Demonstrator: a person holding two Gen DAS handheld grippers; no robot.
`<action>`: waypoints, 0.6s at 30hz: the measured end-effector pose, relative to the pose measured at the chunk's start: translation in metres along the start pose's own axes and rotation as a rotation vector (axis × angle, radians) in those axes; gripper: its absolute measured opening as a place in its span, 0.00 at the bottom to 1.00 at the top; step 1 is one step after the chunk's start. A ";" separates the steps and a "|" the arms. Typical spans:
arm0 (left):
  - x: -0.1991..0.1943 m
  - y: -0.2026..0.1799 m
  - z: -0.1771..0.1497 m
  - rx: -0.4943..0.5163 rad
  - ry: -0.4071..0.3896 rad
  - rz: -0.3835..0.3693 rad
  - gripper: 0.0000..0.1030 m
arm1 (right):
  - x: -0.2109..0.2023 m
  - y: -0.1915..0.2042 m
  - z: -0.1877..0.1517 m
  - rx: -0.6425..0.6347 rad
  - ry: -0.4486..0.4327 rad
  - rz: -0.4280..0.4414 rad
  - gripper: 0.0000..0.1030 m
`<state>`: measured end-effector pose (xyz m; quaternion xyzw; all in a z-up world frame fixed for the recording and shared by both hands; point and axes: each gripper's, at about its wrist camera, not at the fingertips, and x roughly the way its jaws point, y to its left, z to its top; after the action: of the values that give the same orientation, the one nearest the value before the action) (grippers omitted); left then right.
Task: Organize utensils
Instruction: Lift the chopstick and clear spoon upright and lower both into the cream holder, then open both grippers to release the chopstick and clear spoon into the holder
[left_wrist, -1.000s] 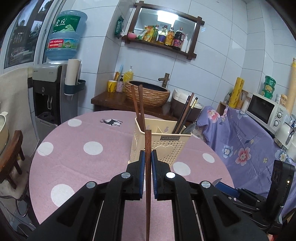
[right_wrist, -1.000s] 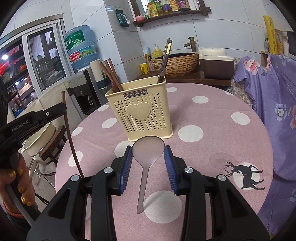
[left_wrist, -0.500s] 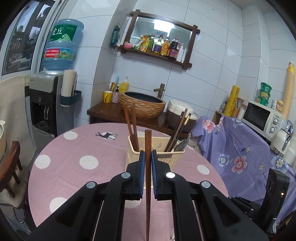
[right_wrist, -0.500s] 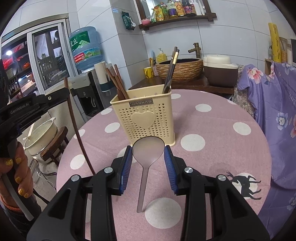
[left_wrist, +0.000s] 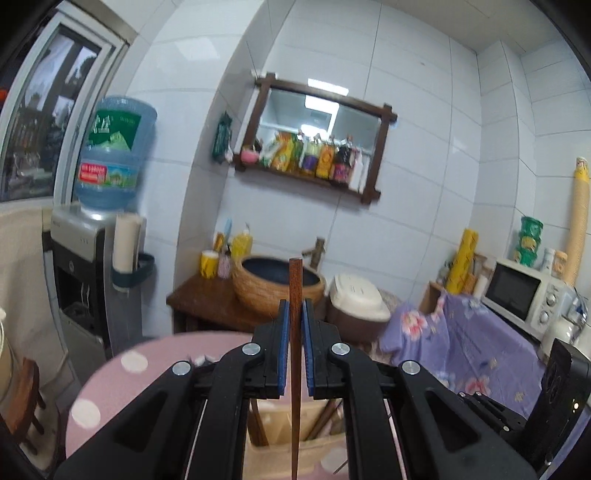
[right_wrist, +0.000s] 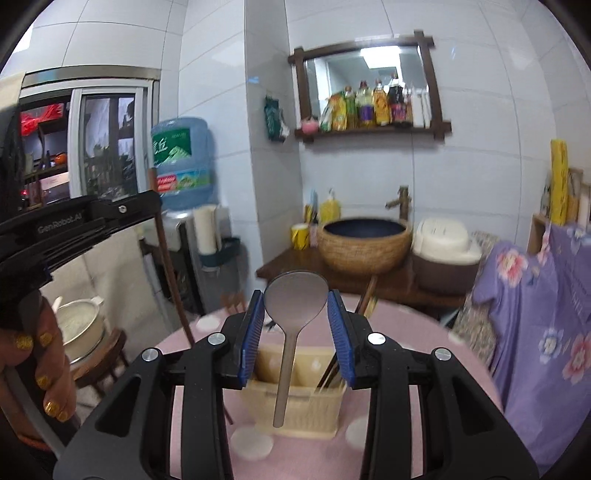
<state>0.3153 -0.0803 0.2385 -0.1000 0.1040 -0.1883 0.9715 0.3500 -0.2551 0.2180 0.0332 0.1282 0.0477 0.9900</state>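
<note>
Both raised; chopstick (left_wrist: 295, 314), spoon (right_wrist: 295, 306) upright.

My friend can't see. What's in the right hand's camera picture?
The right tongs grip a grey plastic spoon by its bowl, handle hanging down over a cream plastic utensil basket on a pink polka-dot table. At left, the left tongs hold a thin brown wooden chopstick.
</note>
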 end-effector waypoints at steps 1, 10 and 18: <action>0.005 -0.003 0.006 0.005 -0.022 0.013 0.08 | 0.007 -0.001 0.005 0.005 -0.008 -0.003 0.35; 0.056 -0.005 -0.024 0.046 -0.069 0.082 0.08 | 0.063 -0.002 -0.028 -0.043 0.027 -0.054 0.35; 0.072 0.007 -0.070 0.050 0.021 0.091 0.08 | 0.081 -0.003 -0.071 -0.056 0.094 -0.052 0.35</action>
<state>0.3661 -0.1129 0.1585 -0.0688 0.1139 -0.1477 0.9800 0.4101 -0.2459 0.1291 -0.0001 0.1742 0.0271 0.9843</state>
